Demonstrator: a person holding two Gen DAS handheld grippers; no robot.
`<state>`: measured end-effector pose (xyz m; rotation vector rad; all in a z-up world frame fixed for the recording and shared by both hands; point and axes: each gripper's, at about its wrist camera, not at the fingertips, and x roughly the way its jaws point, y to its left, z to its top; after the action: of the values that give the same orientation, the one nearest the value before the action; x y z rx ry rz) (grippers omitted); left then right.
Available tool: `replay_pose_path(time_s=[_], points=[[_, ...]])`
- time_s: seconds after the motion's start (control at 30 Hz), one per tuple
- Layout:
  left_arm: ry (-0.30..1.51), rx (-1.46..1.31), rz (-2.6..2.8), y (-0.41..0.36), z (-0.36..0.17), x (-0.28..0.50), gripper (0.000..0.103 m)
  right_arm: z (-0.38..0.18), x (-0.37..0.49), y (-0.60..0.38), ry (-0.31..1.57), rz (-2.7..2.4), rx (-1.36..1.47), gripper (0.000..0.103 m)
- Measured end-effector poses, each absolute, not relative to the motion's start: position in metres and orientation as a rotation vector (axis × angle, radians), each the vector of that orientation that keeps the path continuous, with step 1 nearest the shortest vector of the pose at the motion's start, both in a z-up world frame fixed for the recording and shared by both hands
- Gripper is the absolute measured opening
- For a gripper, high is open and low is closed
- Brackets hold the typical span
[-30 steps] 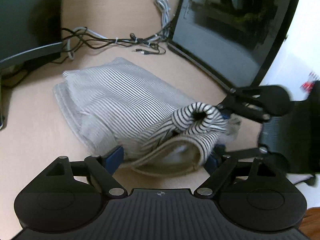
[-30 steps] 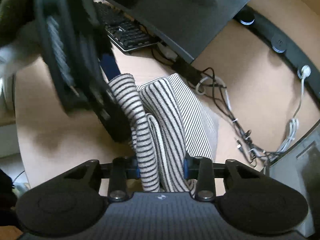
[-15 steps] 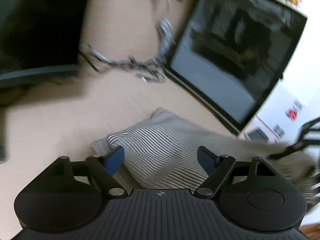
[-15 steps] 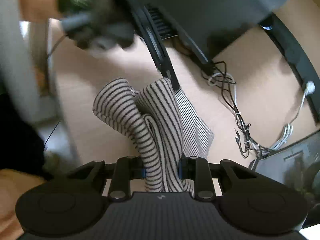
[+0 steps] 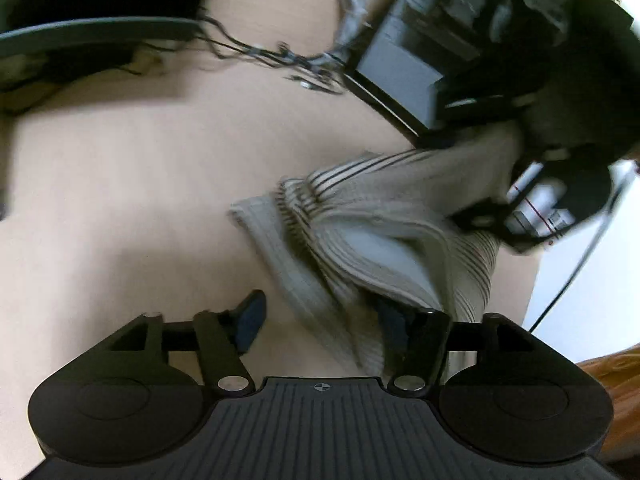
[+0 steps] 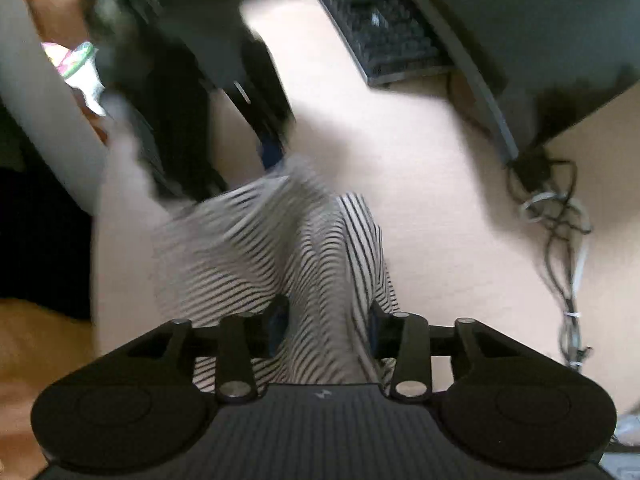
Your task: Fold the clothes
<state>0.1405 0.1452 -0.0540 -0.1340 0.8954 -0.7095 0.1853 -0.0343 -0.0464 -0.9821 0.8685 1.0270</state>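
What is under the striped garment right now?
The striped garment lies on the bare beige desk, which shows all around it. Whatever sits beneath its folds is covered. The right gripper clamps one end.

Motion blur smeared the striped garment [image 5: 384,216] and the right gripper [image 5: 560,168] in the left wrist view. The garment covered the left gripper's [image 5: 320,320] right fingertip, and the keyboard [image 6: 384,40] was cut off at the right wrist view's top
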Motion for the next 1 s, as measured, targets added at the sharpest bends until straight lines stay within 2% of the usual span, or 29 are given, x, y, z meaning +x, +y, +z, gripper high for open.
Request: replay_pose_path(time_s=[0.07,0.17,0.43,0.47,0.53,0.57,0.67,0.73,1.0], points=[[0.877,-0.150,-0.686,0.157,-0.046,0.130,0.084,-0.050,0.207,-0.043,0.889,1.014,-0.863,0.059],[0.848,-0.176,-0.670,0.170,-0.032,0.119,0.089,-0.045,0.215,-0.056,0.872,0.958,-0.758,0.060],[0.725,-0.124,-0.800,0.143,0.008,0.118,0.086,-0.020,0.187,-0.082,0.657,0.607,-0.736,0.064],[0.712,-0.108,-0.826,0.135,0.012,0.118,0.084,-0.018,0.182,-0.085,0.628,0.575,-0.737,0.064],[0.700,-0.068,-0.874,0.116,0.016,0.121,0.081,-0.012,0.165,-0.090,0.570,0.528,-0.709,0.040],[0.706,-0.046,-0.888,0.106,0.014,0.125,0.078,-0.006,0.155,-0.093,0.524,0.508,-0.672,0.025],[0.762,0.013,-0.883,0.081,-0.002,0.145,0.071,0.012,0.129,-0.104,0.428,0.489,-0.508,0.024],[0.808,0.038,-0.859,0.068,-0.016,0.163,0.070,0.009,0.124,-0.107,0.452,0.511,-0.460,0.024],[0.854,0.098,-0.852,0.048,-0.028,0.193,0.070,-0.090,0.179,-0.139,0.686,0.298,-0.356,0.024]])
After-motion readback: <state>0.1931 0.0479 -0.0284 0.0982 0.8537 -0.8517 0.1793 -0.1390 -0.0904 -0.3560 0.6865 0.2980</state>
